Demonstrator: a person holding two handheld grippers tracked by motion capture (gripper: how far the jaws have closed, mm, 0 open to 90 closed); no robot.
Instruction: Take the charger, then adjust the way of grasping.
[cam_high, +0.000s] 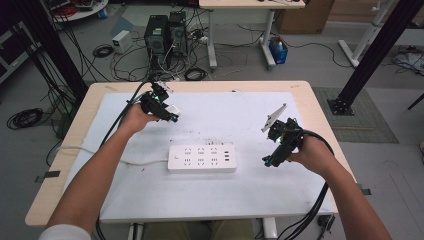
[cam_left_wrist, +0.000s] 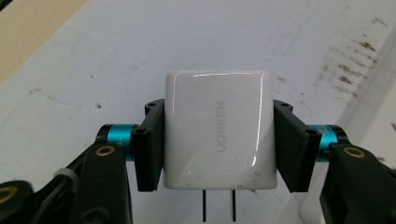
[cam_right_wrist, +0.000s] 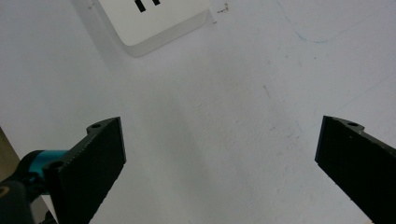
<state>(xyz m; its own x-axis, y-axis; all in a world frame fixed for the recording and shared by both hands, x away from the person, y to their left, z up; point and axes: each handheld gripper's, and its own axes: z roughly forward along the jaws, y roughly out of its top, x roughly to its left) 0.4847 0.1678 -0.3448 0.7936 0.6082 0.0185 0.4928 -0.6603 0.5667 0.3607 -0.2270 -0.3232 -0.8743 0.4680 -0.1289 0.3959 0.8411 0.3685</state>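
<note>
A white UGREEN charger (cam_left_wrist: 218, 128) with two metal prongs sits clamped between the black jaws of my left gripper (cam_left_wrist: 218, 144), lifted off the mat. From above, that left gripper (cam_high: 170, 114) hangs over the far left of the white mat with the charger (cam_high: 172, 109) at its tip. A white power strip (cam_high: 201, 158) lies flat in the middle of the mat, its sockets facing up. My right gripper (cam_high: 267, 161) hovers to the right of the strip, jaws wide apart with nothing between them (cam_right_wrist: 219, 163). A corner of the power strip (cam_right_wrist: 154, 23) shows at the top of the right gripper view.
The white mat (cam_high: 150, 200) covers most of the wooden table (cam_high: 65, 165). The strip's cable (cam_high: 100, 152) runs off to the left under the left forearm. Beyond the far table edge stand computer towers (cam_high: 165, 35) and cable tangles on the floor.
</note>
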